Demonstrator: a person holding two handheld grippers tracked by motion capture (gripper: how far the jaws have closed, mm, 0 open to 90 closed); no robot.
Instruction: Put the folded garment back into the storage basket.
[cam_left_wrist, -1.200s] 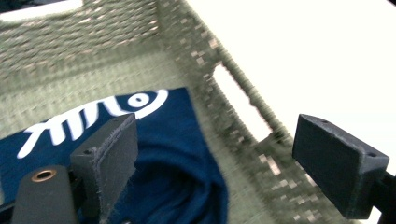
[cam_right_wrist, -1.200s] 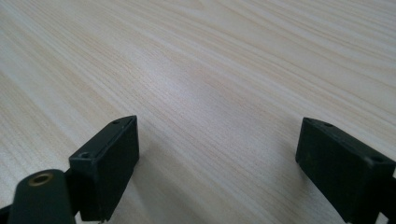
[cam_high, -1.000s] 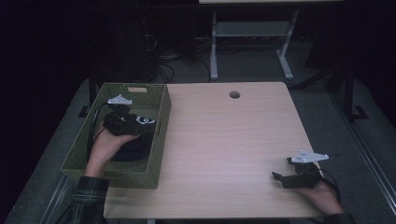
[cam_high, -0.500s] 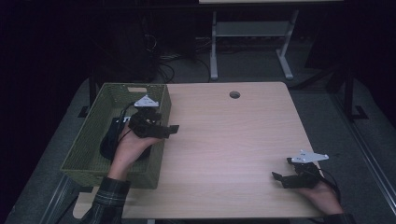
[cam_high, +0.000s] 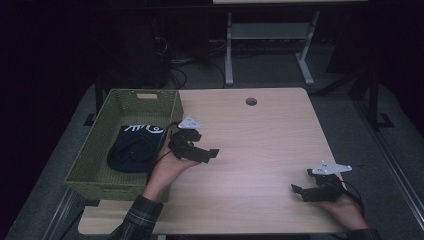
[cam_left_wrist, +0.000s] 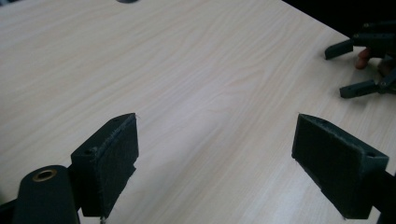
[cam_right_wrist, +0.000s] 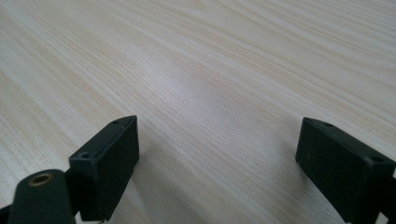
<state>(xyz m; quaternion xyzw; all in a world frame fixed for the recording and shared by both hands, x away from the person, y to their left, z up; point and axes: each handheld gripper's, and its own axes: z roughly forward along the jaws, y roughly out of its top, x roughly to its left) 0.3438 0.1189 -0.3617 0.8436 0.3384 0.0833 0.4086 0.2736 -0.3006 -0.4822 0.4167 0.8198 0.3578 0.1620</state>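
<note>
A: What changed? The left hand-held gripper (cam_high: 196, 148) came out of the green basket (cam_high: 95, 159) and now hangs over the bare counter (cam_high: 260, 145), jaws apart, nothing held.

B: And the dark cloth (cam_high: 136, 145)?

A: Behind that gripper, lying in the basket. Probably released or never grabbed.

B: Right hand-held gripper (cam_high: 306, 192)?

A: Stayed put at the near edge, jaws apart, empty.

B: Any writing?

A: White print on the cloth, unreadable.

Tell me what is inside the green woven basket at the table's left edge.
The green woven basket holds a dark bundled cloth with a white printed pattern toward its near right side. The rest shows bare basket floor. Anything beneath the cloth is hidden.
</note>
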